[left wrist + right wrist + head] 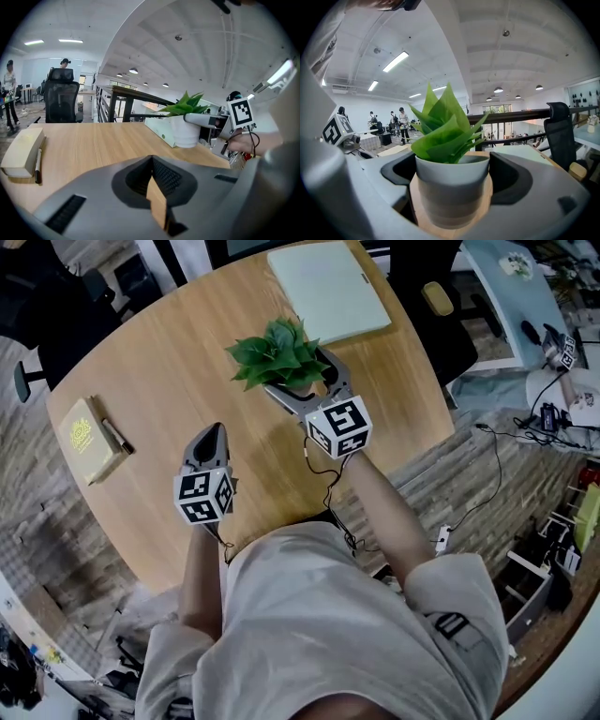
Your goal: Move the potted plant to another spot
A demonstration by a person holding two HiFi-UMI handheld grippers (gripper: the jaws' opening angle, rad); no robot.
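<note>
A yellowish book (pixel 84 435) with a pen (pixel 116 436) beside it is seen at the left edge of the wooden table (pixel 178 362). To their right, the left gripper (pixel 208 441) is held over the tabletop near the person's body. Its jaws are pressed together at the tips, as shown in the left gripper view (pixel 152 161), and nothing is caught between them; only a sliver of wood is seen through the slot behind the tips.

Further right, the potted plant (pixel 279 354) is found near the middle of the table, between the jaws of the right gripper (pixel 305 381). In the right gripper view, the jaws (pixel 452 176) are spread to the width of the white pot (pixel 451 192) and are set against its two sides, with the green leaves rising above them. Whether the pot rests on the table or is lifted just off it cannot be told. A flat pale-green case (pixel 328 289) is seen just behind the plant.
</note>
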